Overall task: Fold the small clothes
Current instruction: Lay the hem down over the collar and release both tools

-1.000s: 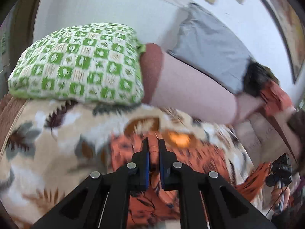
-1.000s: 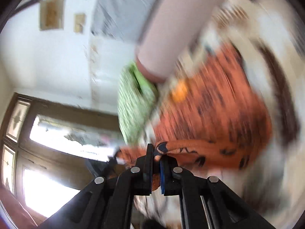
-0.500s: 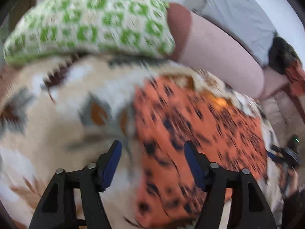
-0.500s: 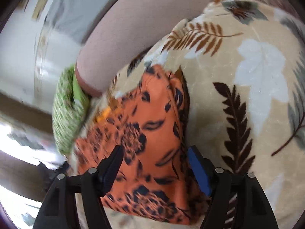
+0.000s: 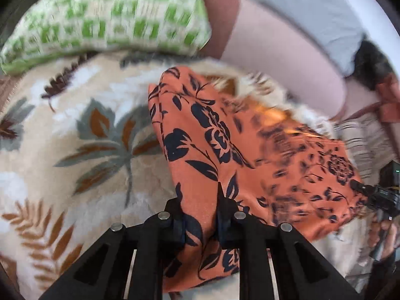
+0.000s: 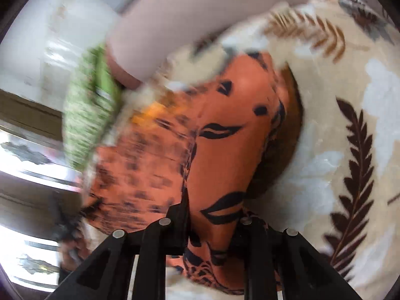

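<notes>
An orange garment (image 5: 225,137) with a black flower print lies folded on a cream blanket with a leaf pattern (image 5: 87,137). My left gripper (image 5: 200,200) sits at the garment's near left corner. Its jaws are closing, and a raised fold of the cloth is pinched between the pads. In the right wrist view the same garment (image 6: 225,137) bulges up between the fingers of my right gripper (image 6: 215,215), whose jaws are also closing and squeeze the cloth at its near right edge. The cloth covers part of the right finger.
A green and white checked pillow (image 5: 105,22) lies at the blanket's far side, beside a pink bolster (image 5: 275,50) and a grey cushion (image 5: 312,7). Bright windows (image 6: 15,150) fill the left of the right wrist view. The leaf blanket (image 6: 350,125) spreads to the garment's right.
Both grippers went from shut to wide open above the garment, then sank closer to it and closed. Each now has a fold of the orange cloth between its pads.
</notes>
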`<state>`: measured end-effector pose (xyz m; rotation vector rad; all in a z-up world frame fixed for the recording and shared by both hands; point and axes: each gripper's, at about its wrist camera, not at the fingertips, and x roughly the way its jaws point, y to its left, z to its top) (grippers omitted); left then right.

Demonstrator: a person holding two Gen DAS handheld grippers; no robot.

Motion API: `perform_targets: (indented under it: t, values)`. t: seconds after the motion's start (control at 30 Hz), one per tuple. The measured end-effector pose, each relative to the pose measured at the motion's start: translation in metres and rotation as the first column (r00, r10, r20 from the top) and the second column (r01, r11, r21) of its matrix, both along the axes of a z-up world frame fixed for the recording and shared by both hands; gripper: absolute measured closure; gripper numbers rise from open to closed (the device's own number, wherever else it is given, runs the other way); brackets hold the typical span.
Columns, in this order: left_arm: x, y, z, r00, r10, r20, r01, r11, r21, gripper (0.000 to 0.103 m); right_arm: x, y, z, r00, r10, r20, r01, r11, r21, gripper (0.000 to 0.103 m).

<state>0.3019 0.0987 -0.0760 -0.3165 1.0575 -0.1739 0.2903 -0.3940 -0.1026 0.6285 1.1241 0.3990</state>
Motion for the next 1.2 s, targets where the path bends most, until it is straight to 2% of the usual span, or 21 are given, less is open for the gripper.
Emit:
perform_targets:
  t: [0.1, 0.2, 0.27, 0.3, 0.33, 0.37, 0.4, 0.43, 0.53, 0.63, 0.7, 0.77, 0.8, 0.83, 0.87, 0.9, 0.93, 0.97, 1.13, 1.17, 1.2]
  values:
    - [-0.058, 0.002, 0.044, 0.997, -0.016, 0.073, 0.017, 1.000, -0.014, 0.085, -0.039, 0.003, 0.040, 0.998, 0.028, 0.055, -0.028, 1.000, 0.012, 0.082]
    - [-0.116, 0.012, 0.040, 1.000, -0.001, 0.024, 0.004, 0.996, -0.088, 0.083, -0.100, -0.006, 0.050, 0.998, 0.031, 0.054, -0.034, 0.998, 0.046, 0.081]
    - [-0.150, 0.015, 0.016, 1.000, 0.014, -0.007, -0.014, 0.997, -0.079, 0.076, -0.139, -0.010, 0.028, 1.000, 0.008, 0.003, -0.008, 0.999, 0.039, 0.076]
    - [-0.165, 0.016, -0.009, 0.999, 0.021, -0.038, -0.024, 0.998, -0.066, 0.064, -0.155, -0.010, 0.010, 1.000, 0.004, -0.030, -0.004, 1.000, 0.006, 0.069]
    - [-0.172, 0.018, -0.031, 0.996, 0.028, -0.083, -0.032, 0.998, -0.050, 0.055, -0.166, -0.010, -0.010, 0.997, 0.011, -0.071, -0.012, 1.000, -0.016, 0.048]
    - [-0.176, 0.020, -0.056, 0.990, 0.035, -0.133, -0.038, 0.999, -0.014, 0.054, -0.179, -0.012, -0.038, 0.990, 0.009, -0.139, -0.013, 0.999, -0.032, 0.034]
    - [-0.177, 0.022, -0.071, 0.985, 0.045, -0.169, -0.042, 0.999, 0.023, 0.055, -0.190, -0.015, -0.065, 0.977, -0.025, -0.212, 0.009, 0.997, -0.077, 0.026]
    - [-0.181, 0.025, -0.070, 0.990, 0.045, -0.131, -0.045, 0.999, 0.008, 0.055, -0.197, -0.019, -0.074, 0.979, -0.043, -0.197, 0.028, 0.996, -0.079, 0.027]
    - [-0.184, 0.029, -0.036, 0.997, 0.080, -0.008, -0.079, 0.995, 0.056, 0.049, -0.203, -0.027, -0.045, 0.993, -0.099, -0.060, 0.092, 0.991, -0.098, 0.027]
    - [-0.171, 0.025, -0.009, 0.995, 0.035, 0.095, -0.042, 0.997, 0.067, 0.037, -0.190, -0.026, -0.015, 0.994, -0.099, 0.049, 0.105, 0.988, -0.115, 0.027]
    - [-0.156, 0.019, -0.011, 0.994, 0.019, 0.105, -0.031, 0.994, 0.106, 0.037, -0.172, -0.019, -0.009, 0.993, -0.092, 0.074, 0.101, 0.986, -0.129, 0.027]
    - [-0.138, 0.016, -0.027, 0.998, 0.016, 0.061, -0.024, 0.992, 0.122, 0.037, -0.154, -0.014, -0.015, 0.993, -0.093, 0.071, 0.105, 0.978, -0.180, 0.027]
    - [-0.135, 0.021, -0.036, 0.999, 0.018, 0.047, -0.024, 0.991, 0.128, 0.041, -0.142, -0.012, -0.023, 0.993, -0.105, 0.052, 0.114, 0.970, -0.213, 0.027]
    - [-0.129, 0.024, -0.043, 0.999, 0.024, 0.034, -0.028, 0.991, 0.128, 0.058, -0.136, -0.013, -0.029, 0.994, -0.102, 0.045, 0.110, 0.964, -0.240, 0.027]
    - [-0.123, 0.028, -0.047, 0.999, 0.030, 0.013, -0.032, 0.991, 0.128, 0.069, -0.128, -0.007, -0.036, 0.995, -0.088, 0.038, 0.095, 0.956, -0.277, 0.027]
    - [-0.116, 0.029, -0.056, 0.999, 0.047, -0.019, -0.044, 0.990, 0.135, 0.085, -0.121, -0.004, -0.042, 0.997, -0.077, 0.027, 0.082, 0.946, -0.313, 0.035]
    - [-0.113, 0.032, -0.058, 0.998, 0.056, -0.022, -0.052, 0.991, 0.126, 0.089, -0.115, -0.001, -0.048, 0.998, -0.066, 0.007, 0.065, 0.939, -0.336, 0.073]
    - [-0.112, 0.033, -0.057, 0.998, 0.057, -0.019, -0.054, 0.991, 0.123, 0.092, -0.114, -0.002, -0.049, 0.998, -0.062, -0.006, 0.057, 0.937, -0.346, 0.089]
    - [-0.127, 0.040, -0.052, 0.993, 0.110, 0.040, -0.115, 0.982, 0.148, 0.096, -0.120, 0.005, -0.008, 0.985, -0.050, 0.165, 0.115, 0.903, -0.414, 0.093]
    - [-0.128, 0.042, -0.060, 0.991, 0.129, 0.021, -0.131, 0.980, 0.150, 0.095, -0.118, 0.005, -0.009, 0.984, -0.056, 0.170, 0.122, 0.903, -0.412, 0.093]
    - [-0.129, 0.045, -0.072, 0.990, 0.139, -0.011, -0.136, 0.980, 0.146, 0.094, -0.111, 0.004, -0.022, 0.990, -0.046, 0.134, 0.097, 0.911, -0.402, 0.092]
